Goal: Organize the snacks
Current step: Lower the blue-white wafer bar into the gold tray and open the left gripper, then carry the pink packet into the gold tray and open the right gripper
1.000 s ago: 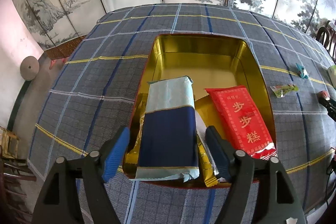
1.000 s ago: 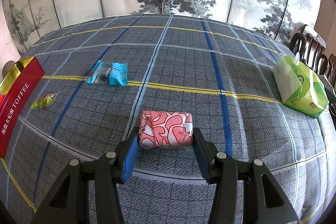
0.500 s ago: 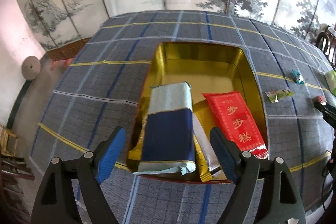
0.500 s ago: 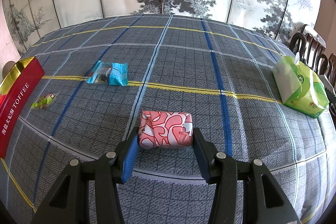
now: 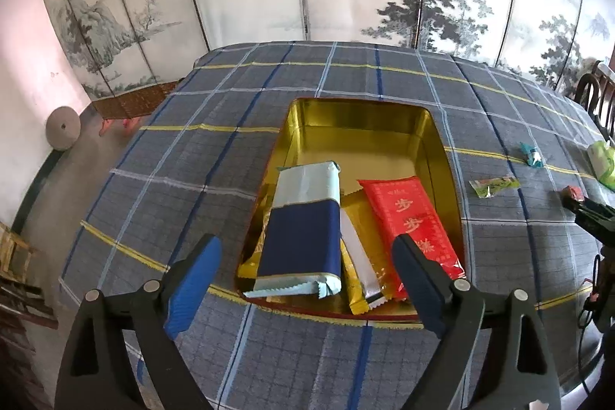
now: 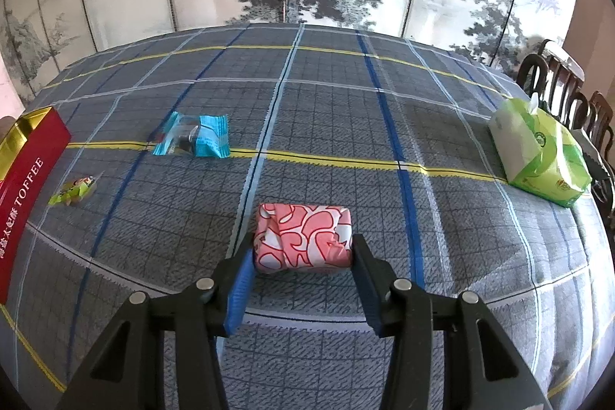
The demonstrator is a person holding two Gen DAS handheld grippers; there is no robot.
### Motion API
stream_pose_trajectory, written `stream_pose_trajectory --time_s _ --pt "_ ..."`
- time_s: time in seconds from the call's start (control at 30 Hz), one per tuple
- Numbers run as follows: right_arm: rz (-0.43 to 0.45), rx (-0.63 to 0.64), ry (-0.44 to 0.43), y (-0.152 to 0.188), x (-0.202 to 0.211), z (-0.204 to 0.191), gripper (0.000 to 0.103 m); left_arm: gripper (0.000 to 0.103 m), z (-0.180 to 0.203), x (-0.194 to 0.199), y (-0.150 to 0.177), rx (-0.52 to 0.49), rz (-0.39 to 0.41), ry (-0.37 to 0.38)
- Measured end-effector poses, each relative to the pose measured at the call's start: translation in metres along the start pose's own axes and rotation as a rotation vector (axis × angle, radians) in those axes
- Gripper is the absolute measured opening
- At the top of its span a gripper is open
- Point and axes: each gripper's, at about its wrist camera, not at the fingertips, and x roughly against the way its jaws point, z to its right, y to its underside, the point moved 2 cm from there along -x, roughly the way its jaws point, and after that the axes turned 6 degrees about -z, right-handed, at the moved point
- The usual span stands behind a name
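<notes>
The left gripper (image 5: 305, 289) has just been opening; its jaws stand wide apart above the near rim of the gold-lined toffee tin (image 5: 434, 137), gripping nothing. Inside the tin lie a navy-and-pale-blue snack packet (image 5: 303, 237), a red packet (image 5: 411, 218) to its right and gold sachets (image 5: 355, 289) between. Right of the tin, the right gripper (image 6: 303, 258) is clamped on a pink-patterned wrapped snack (image 6: 303, 237), apparently resting on the plaid tablecloth (image 6: 346, 110).

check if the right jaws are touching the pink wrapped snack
Touching: the right wrist view shows both pads of the right gripper pressed against the ends of the pink wrapped snack.
</notes>
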Motion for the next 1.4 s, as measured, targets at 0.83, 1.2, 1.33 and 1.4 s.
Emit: stream_pose_trajectory --time_s 0.83,1.2,1.33,1.4 --pt "0.077 0.222 -0.303 -0.013 0.075 -0.183 0.048 0.094 -0.047 0.013 0.022 0.101 0.003 -0.055" --pt "0.082 0.353 -0.406 -0.014 0.09 -0.264 0.048 0.094 -0.074 0.013 0.038 0.148 -0.027 -0.111" --pt "0.062 0.382 -0.407 -0.013 0.084 -0.28 0.048 0.094 -0.08 0.011 0.04 0.16 -0.04 -0.121" --pt "0.056 0.386 -0.405 -0.013 0.082 -0.285 0.048 0.094 -0.082 0.011 0.041 0.169 -0.043 -0.118"
